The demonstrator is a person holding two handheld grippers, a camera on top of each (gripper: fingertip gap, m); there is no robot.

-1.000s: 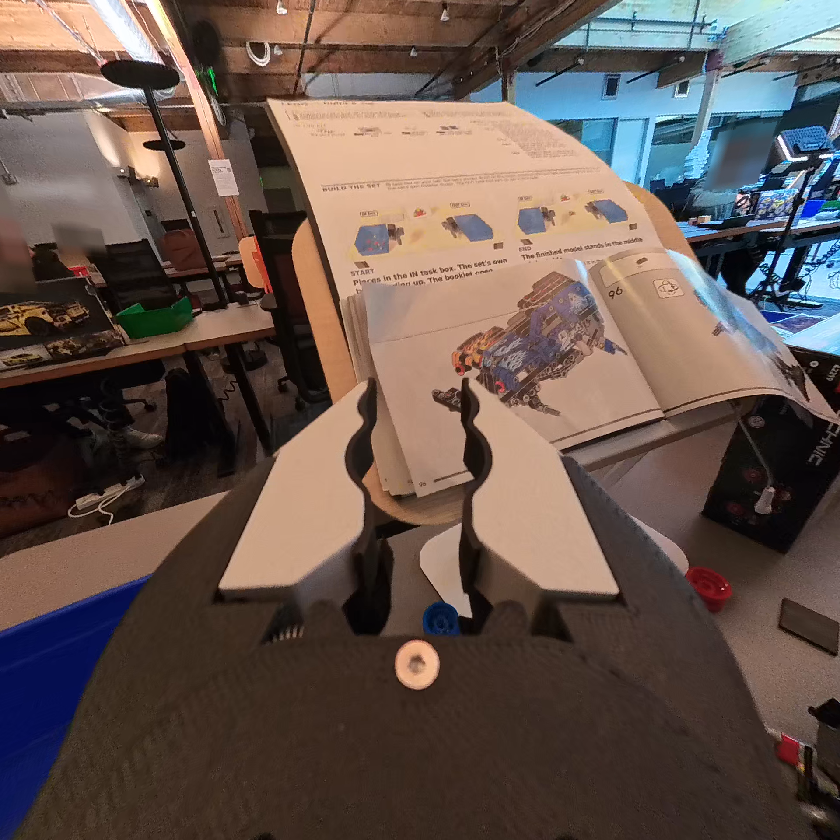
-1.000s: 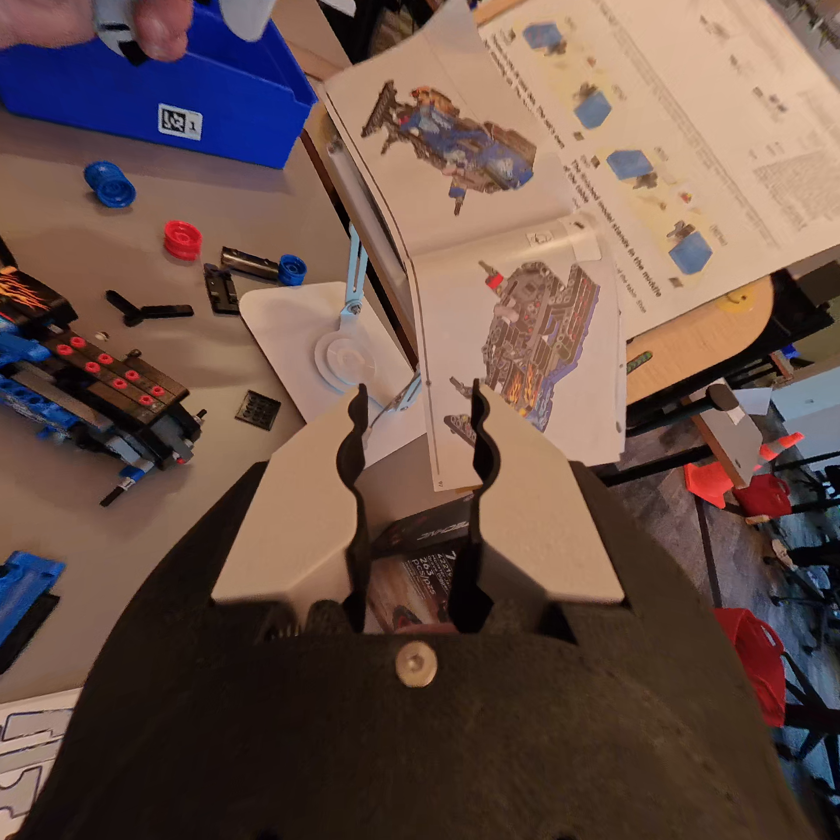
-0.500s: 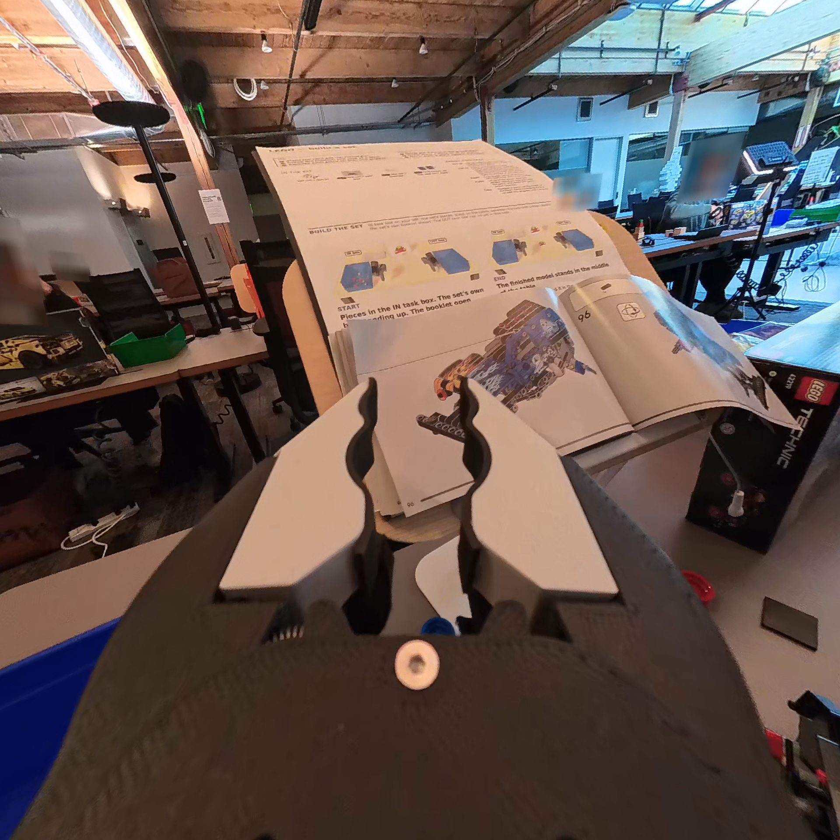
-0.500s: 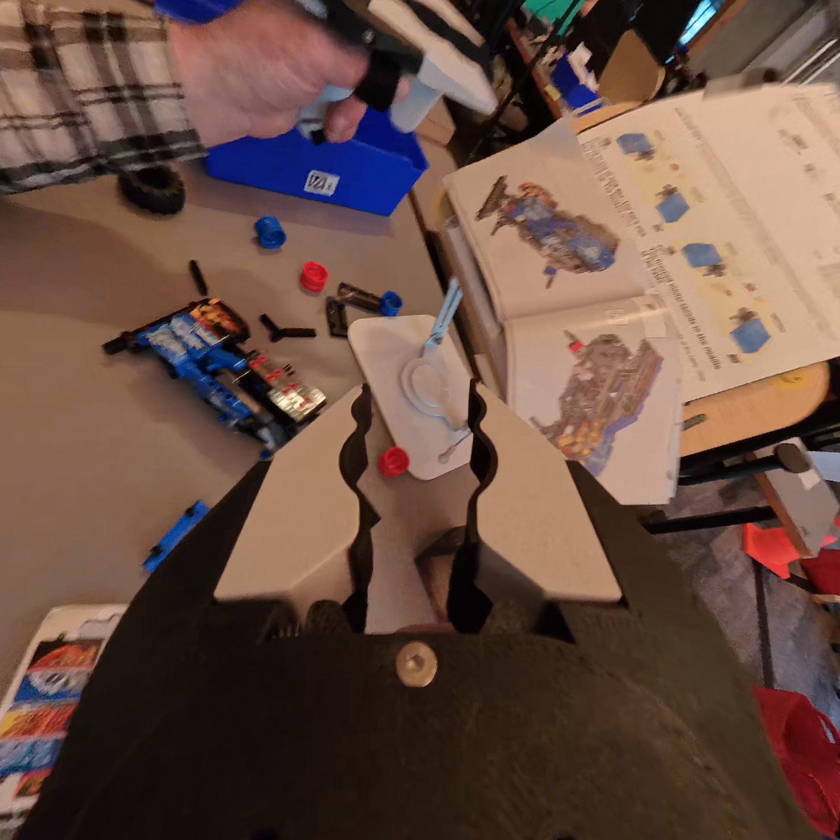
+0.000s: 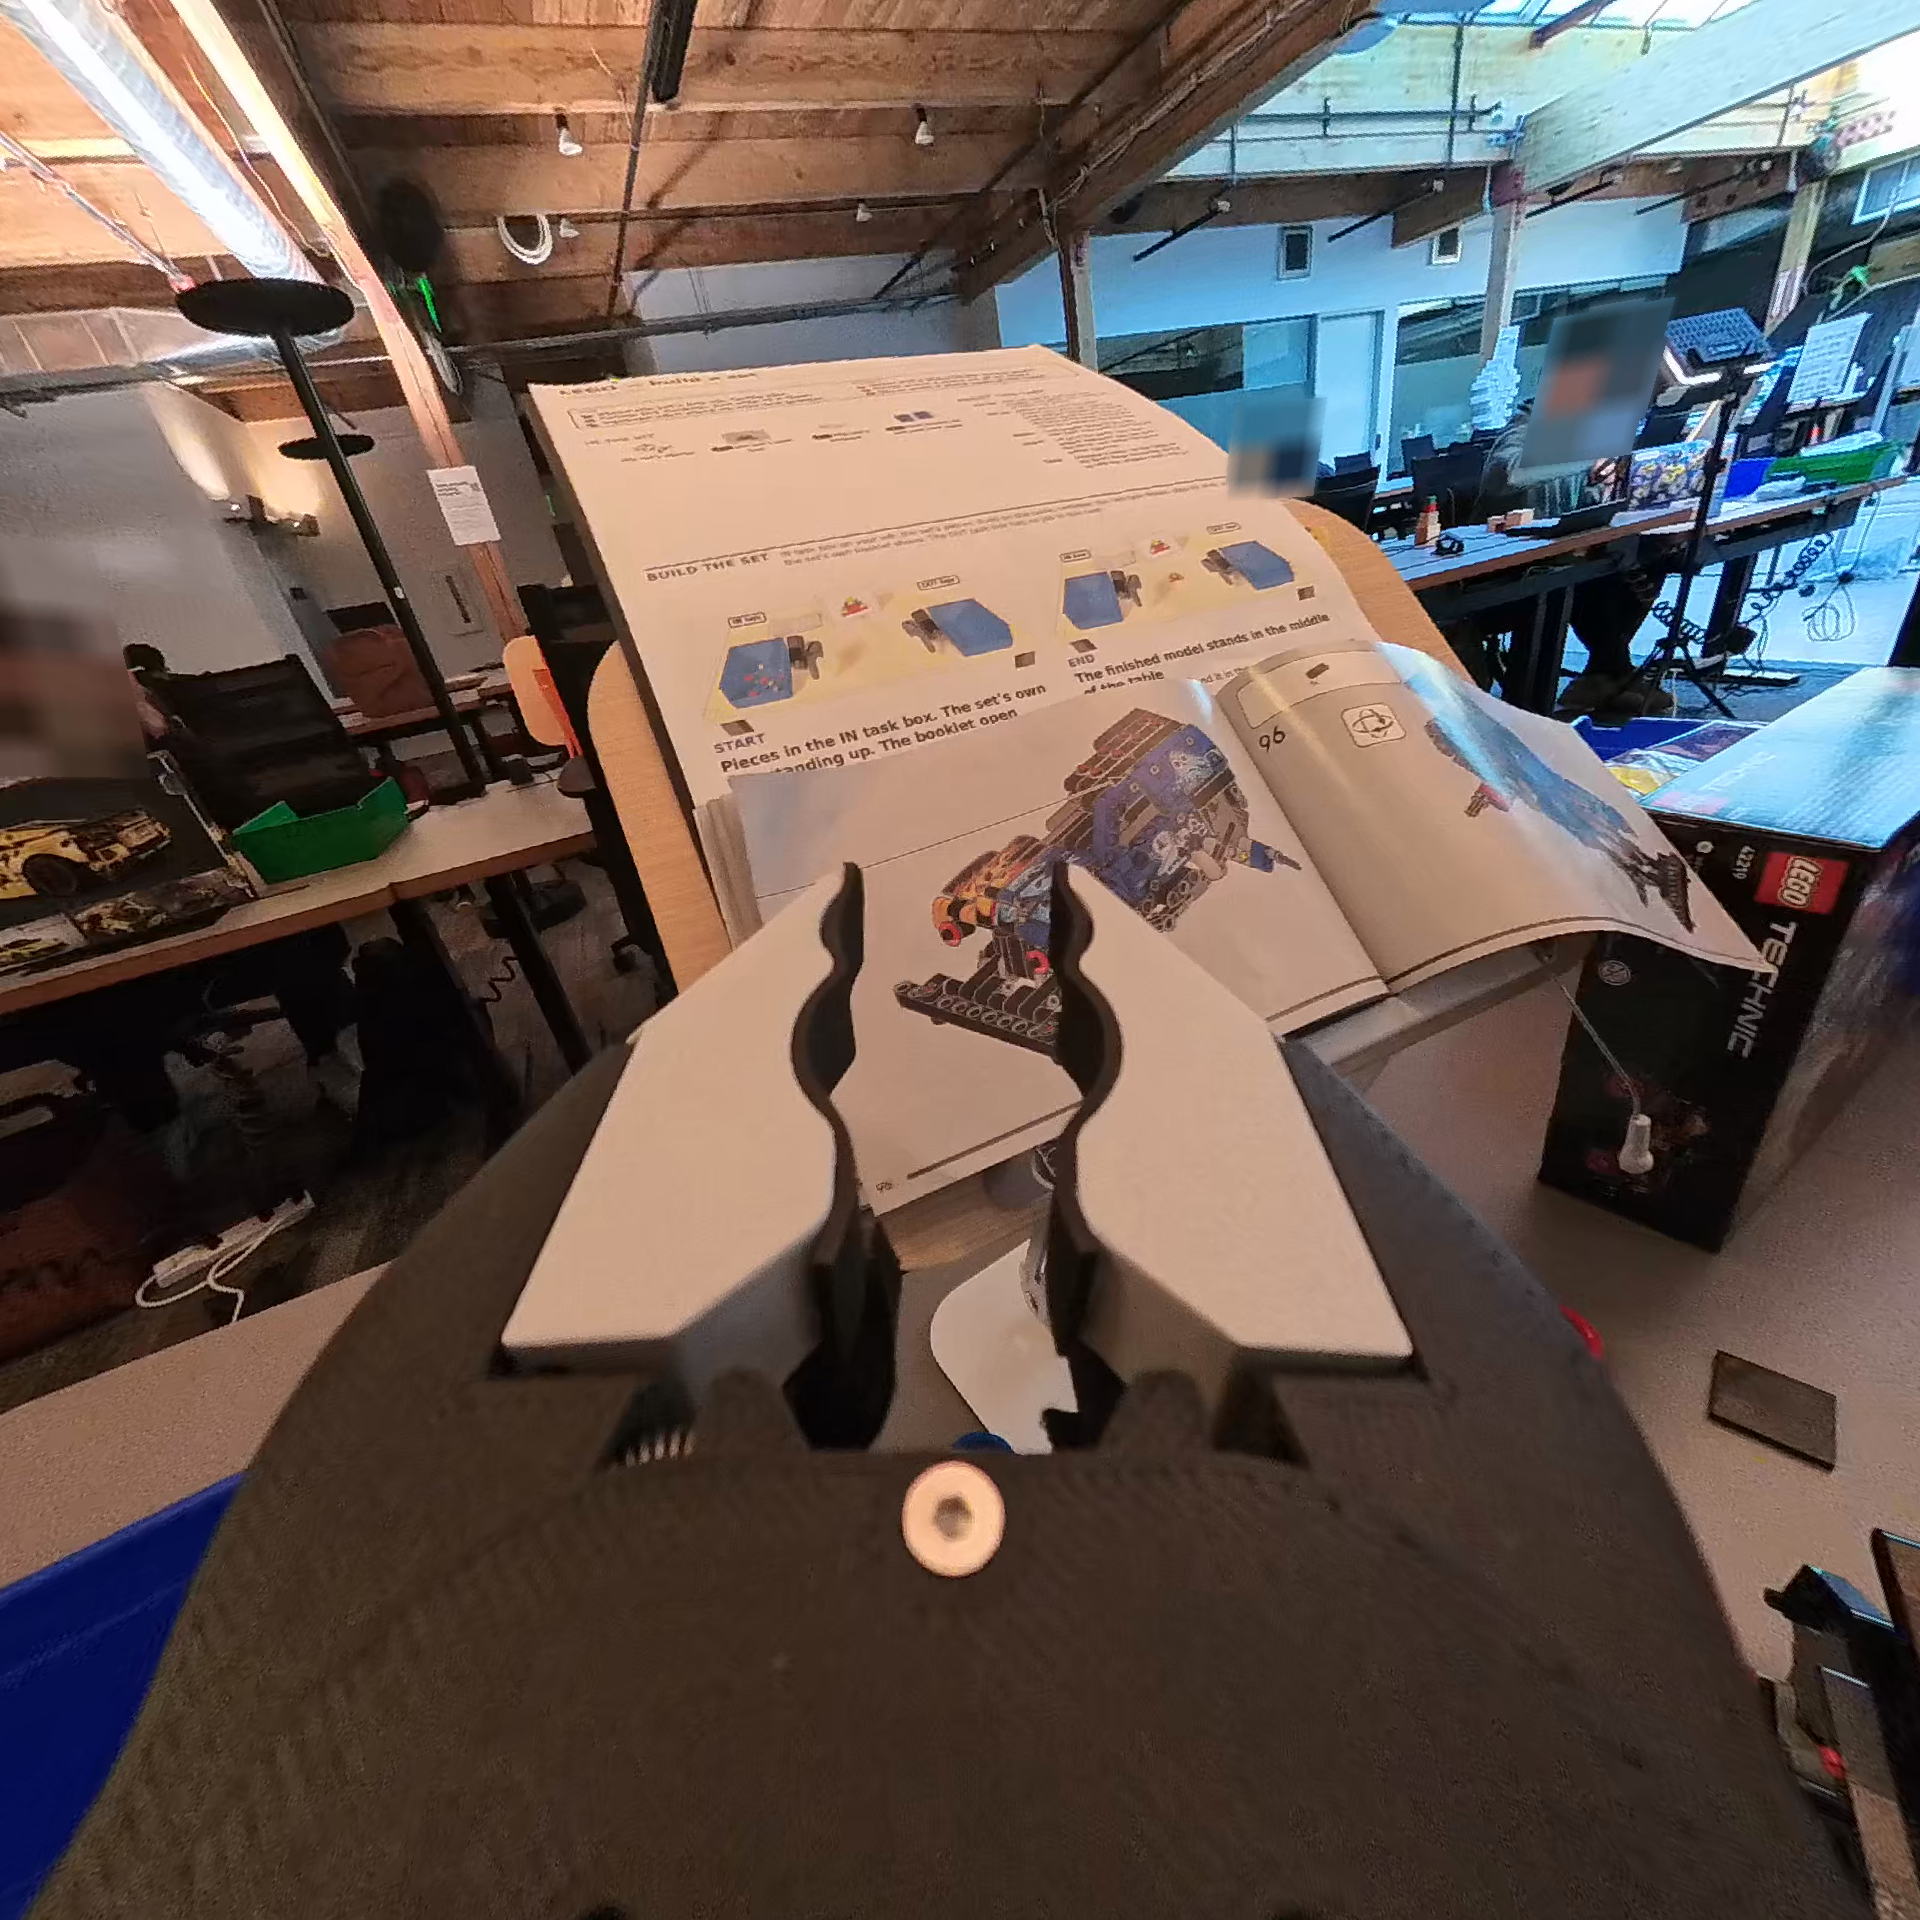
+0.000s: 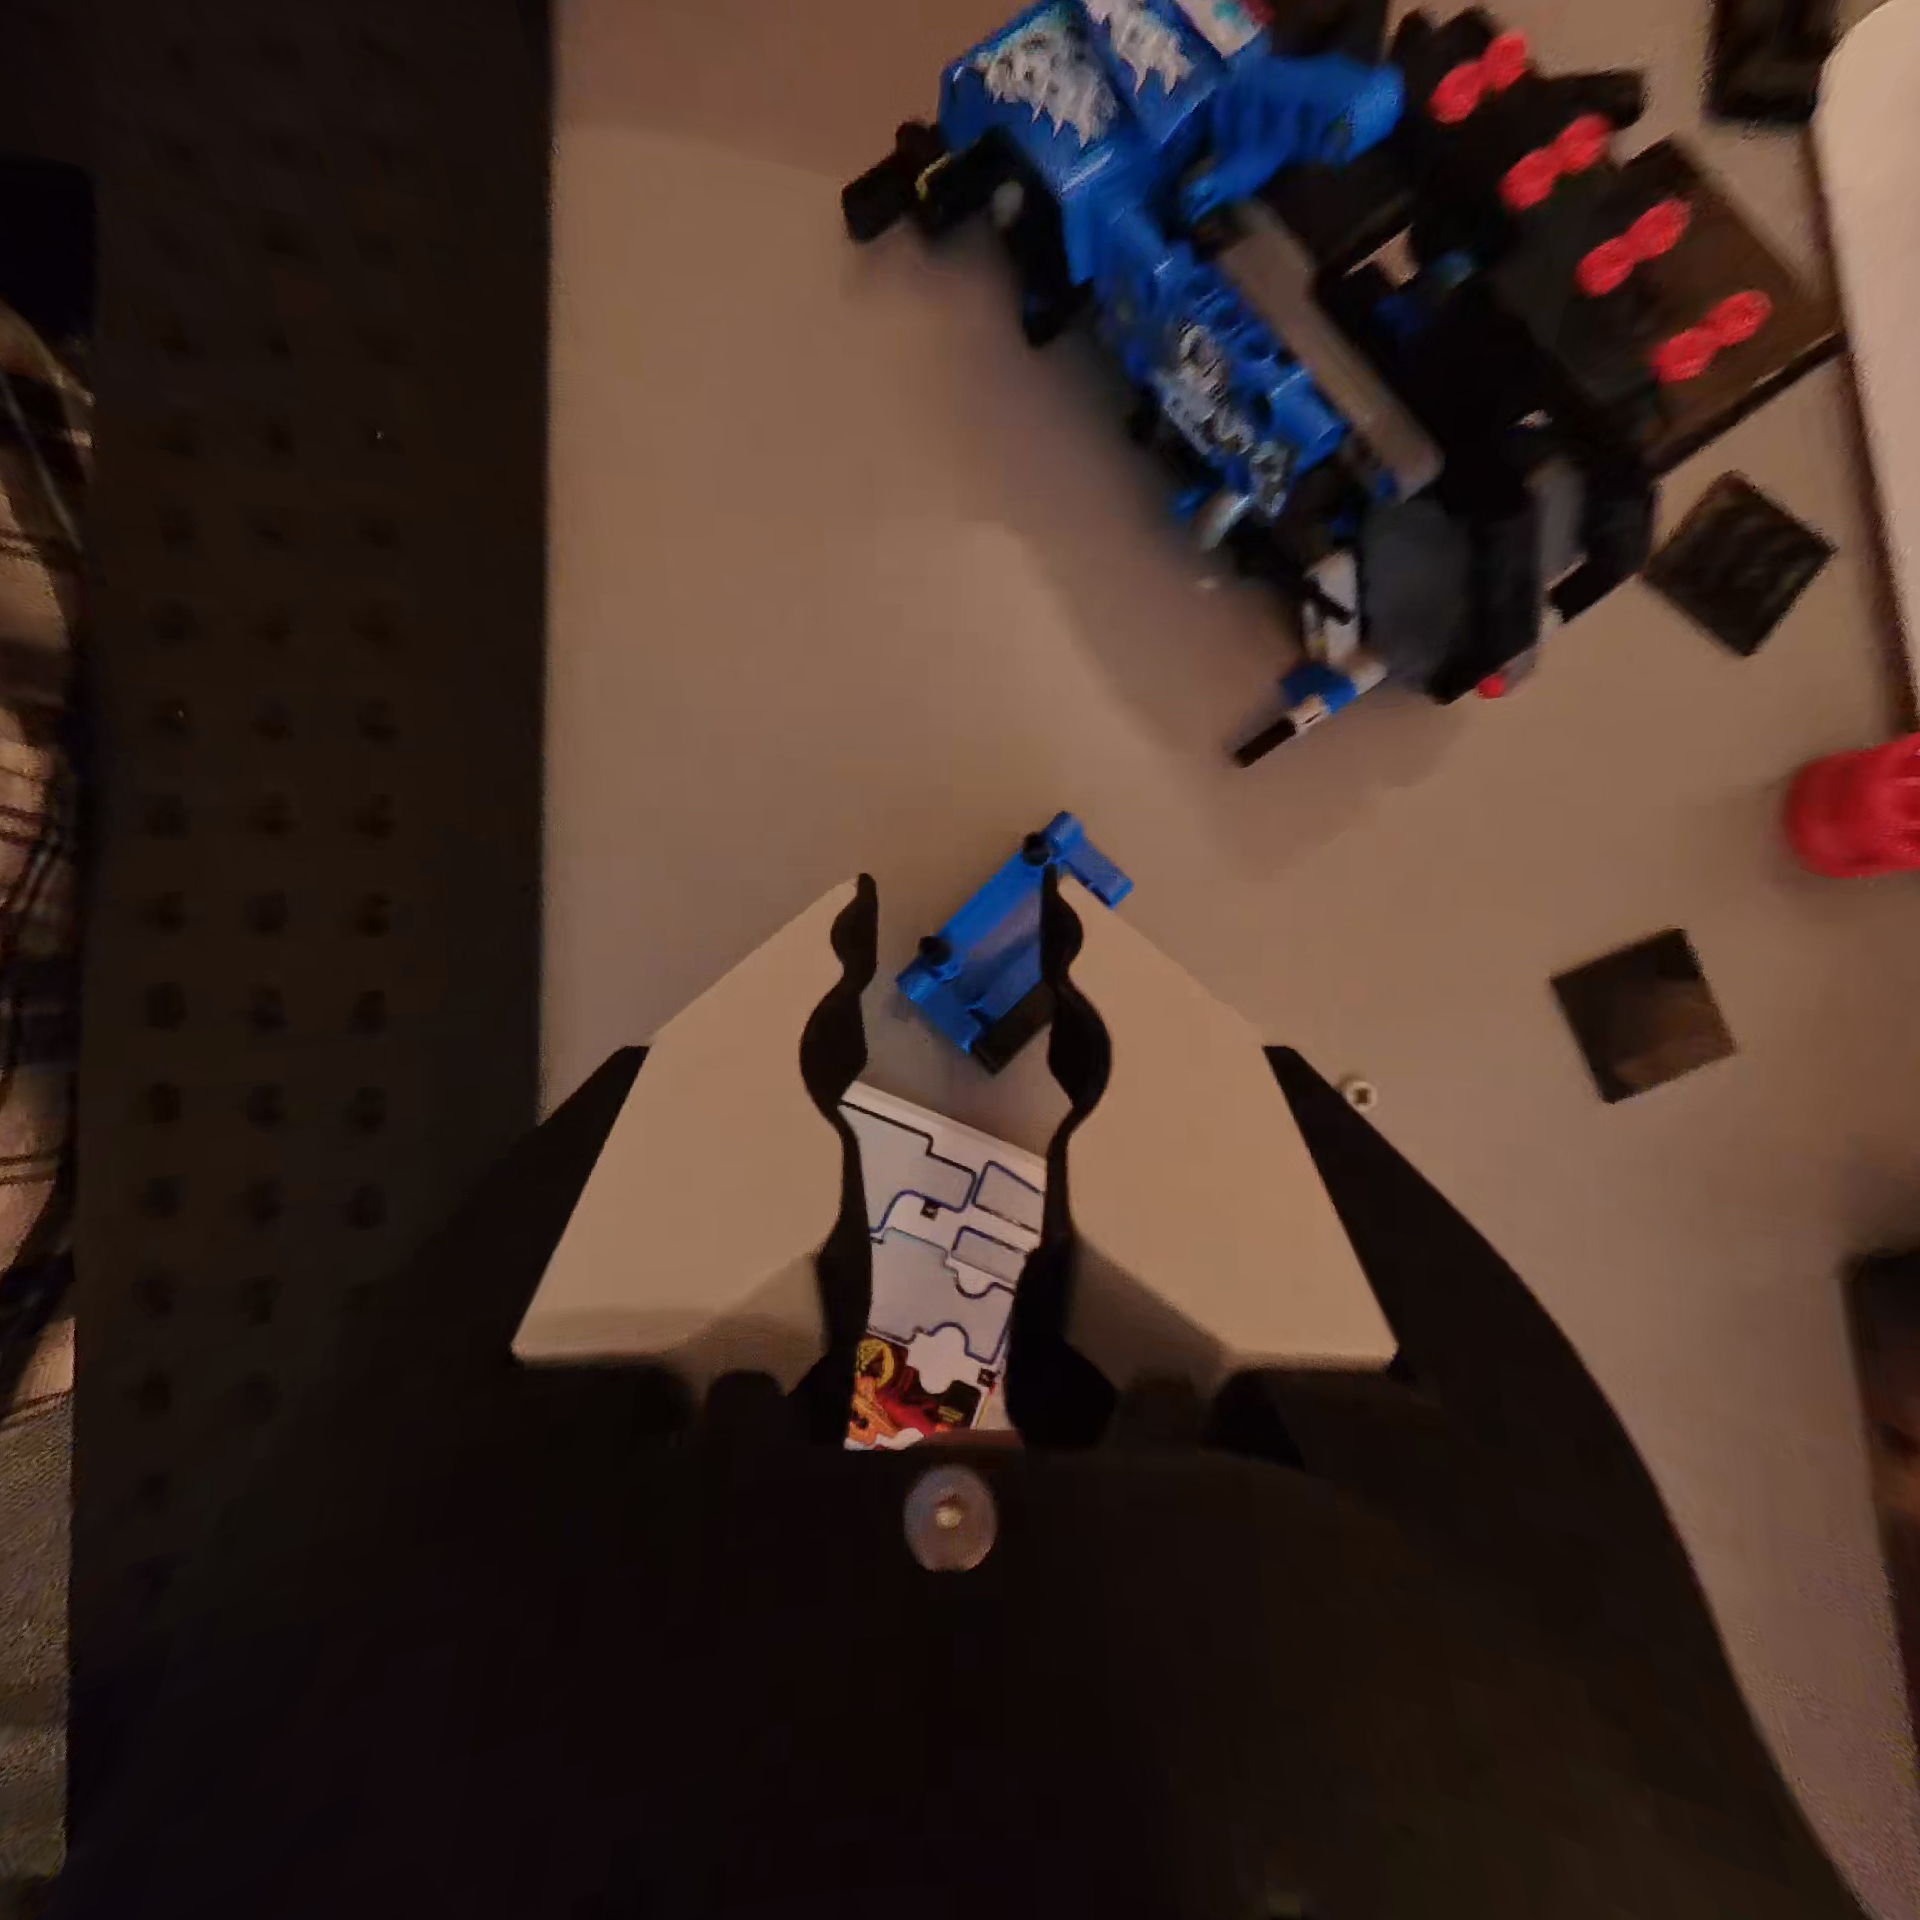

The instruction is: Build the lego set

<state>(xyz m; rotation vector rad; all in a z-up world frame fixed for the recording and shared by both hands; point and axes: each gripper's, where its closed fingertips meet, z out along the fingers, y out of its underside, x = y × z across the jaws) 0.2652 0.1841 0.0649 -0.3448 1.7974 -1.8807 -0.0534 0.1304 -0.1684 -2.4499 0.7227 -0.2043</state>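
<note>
Grey table lies under both my grippers, and behind it a big workshop with wooden ceiling beams and other desks is visible.

My right gripper points straight down on the table, its two fingers spread apart and empty. Nearest to me, between the finger bases, I see a white sticker sheet lying flat. Just past it, between the fingertips, lies a small blue lego piece with a black part at its near end; the right finger covers a part of it in this view, and whether they touch I cannot tell. Farther, toward the far right part of the table, rests the half-built blue and black lego model, with red connectors along its black side; it is blurred. A red wheel hub sits at the right edge of the view, and two flat black square tiles lie near it, apart from each other. A dark perforated board borders the table on the left.

My left gripper is raised above the table, fingers parted, nothing between them. Below it a corner of a blue bin shows at near left. Ahead stands the open instruction booklet on a stand, with a large printed sheet behind it. A black set box stands upright at the right of the booklet.
</note>
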